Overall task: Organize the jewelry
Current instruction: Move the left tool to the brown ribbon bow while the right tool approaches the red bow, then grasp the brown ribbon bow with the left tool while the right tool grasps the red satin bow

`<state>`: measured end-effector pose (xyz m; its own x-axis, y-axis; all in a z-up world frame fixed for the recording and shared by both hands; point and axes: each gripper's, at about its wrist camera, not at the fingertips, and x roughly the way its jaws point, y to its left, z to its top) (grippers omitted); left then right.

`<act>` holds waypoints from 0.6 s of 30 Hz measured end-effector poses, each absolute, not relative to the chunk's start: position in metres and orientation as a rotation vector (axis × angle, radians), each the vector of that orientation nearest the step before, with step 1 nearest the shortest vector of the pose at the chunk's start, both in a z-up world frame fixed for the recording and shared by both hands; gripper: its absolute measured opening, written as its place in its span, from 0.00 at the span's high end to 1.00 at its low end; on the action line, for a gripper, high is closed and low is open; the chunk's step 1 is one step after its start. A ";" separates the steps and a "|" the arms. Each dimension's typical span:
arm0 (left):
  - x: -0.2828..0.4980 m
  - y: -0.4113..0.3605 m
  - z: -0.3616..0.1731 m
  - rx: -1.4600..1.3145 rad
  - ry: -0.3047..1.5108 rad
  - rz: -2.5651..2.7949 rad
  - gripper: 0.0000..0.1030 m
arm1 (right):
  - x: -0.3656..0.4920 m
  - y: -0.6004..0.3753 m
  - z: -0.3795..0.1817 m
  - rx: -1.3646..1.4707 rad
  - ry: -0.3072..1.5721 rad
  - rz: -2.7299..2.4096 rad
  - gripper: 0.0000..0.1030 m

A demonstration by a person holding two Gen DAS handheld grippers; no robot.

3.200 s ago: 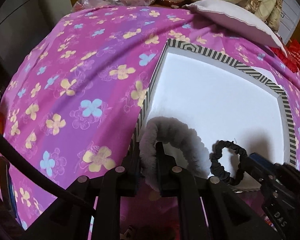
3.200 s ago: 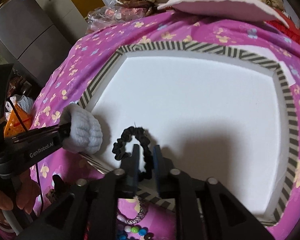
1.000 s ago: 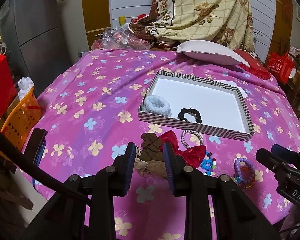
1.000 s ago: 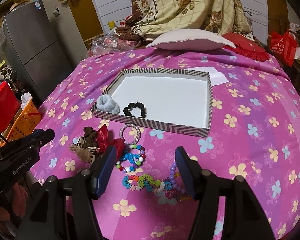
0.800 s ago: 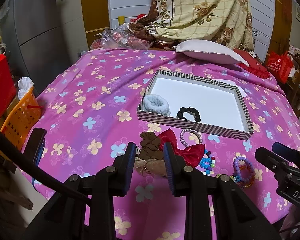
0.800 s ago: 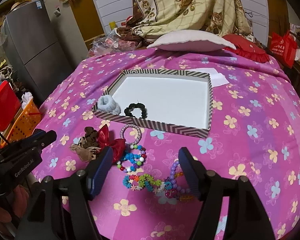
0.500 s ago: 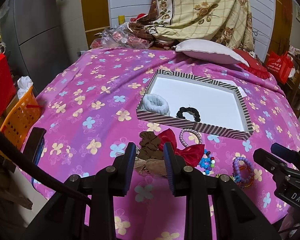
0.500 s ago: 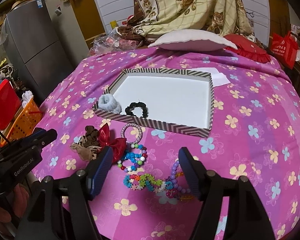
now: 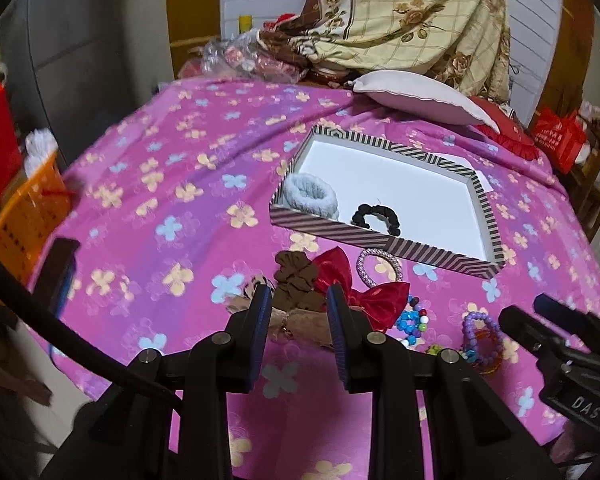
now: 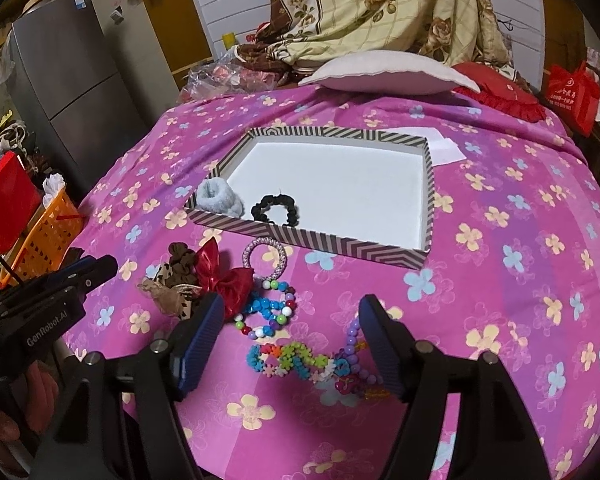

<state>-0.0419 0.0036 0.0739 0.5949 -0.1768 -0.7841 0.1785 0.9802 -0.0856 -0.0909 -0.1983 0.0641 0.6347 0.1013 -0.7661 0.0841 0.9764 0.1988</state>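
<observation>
A striped tray (image 9: 380, 236) (image 10: 312, 240) lies on the pink flowered cloth. In its near left corner rest a grey fluffy scrunchie (image 9: 310, 196) (image 10: 219, 198) and a black scrunchie (image 9: 376, 218) (image 10: 276, 210). In front of the tray lie a brown scrunchie (image 9: 296, 276), a red bow (image 9: 360, 288) (image 10: 220, 272), a pink beaded ring (image 10: 265, 254), colourful bead bracelets (image 10: 270, 312) and a purple bead bracelet (image 10: 352, 344). My left gripper (image 9: 298, 296) hovers open above the brown scrunchie. My right gripper (image 10: 291, 304) stands wide open over the bead bracelets. Neither holds anything.
A pale pillow (image 10: 380, 72) and piled bedding lie beyond the tray. A white paper (image 10: 444, 148) sits by the tray's far right corner. An orange basket (image 10: 48, 228) and a grey fridge (image 10: 72, 68) stand off the left edge, a red bag (image 10: 572, 92) at far right.
Both grippers let go of the scrunchies in the tray and drew back to the near side. Over the last second the right jaws widened; the hands barely moved.
</observation>
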 end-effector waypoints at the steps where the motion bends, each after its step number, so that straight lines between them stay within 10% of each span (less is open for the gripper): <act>1: -0.040 0.007 0.073 -0.018 0.922 -0.211 0.60 | -0.090 -0.198 0.063 0.224 0.888 0.011 0.29; 18: -0.003 0.065 0.017 -0.367 1.148 -0.203 0.54 | -0.073 -0.185 0.034 0.220 0.951 0.079 0.29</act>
